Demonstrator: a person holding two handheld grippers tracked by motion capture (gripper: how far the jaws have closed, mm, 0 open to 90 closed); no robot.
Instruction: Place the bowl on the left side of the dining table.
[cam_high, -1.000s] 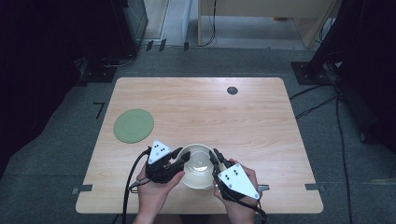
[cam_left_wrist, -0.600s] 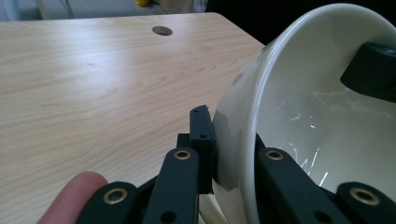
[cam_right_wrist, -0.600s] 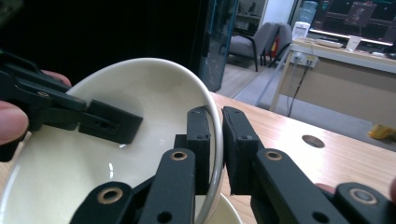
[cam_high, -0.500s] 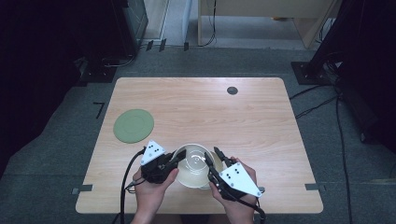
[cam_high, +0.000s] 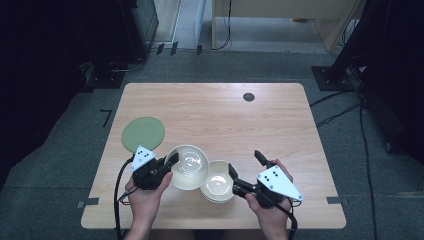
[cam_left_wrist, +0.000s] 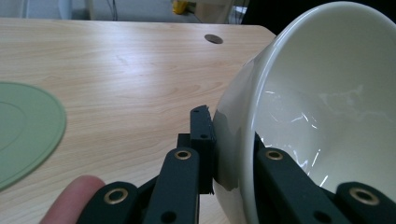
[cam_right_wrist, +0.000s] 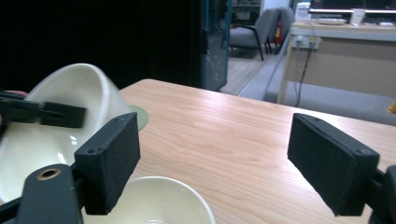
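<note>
Two bowls now separated: left hand-held gripper (cam_high: 172, 159) has lifted upper bowl (cam_high: 187, 166) by its rim off lower bowl (cam_high: 218, 182); right hand-held gripper (cam_high: 245, 162) wide, empty.

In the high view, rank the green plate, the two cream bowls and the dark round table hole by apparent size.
1. Held bowl and green plate: look alike, and the bowl is lifted nearer the camera, so unranked.
2. Bowl on the table.
3. Table hole.
</note>
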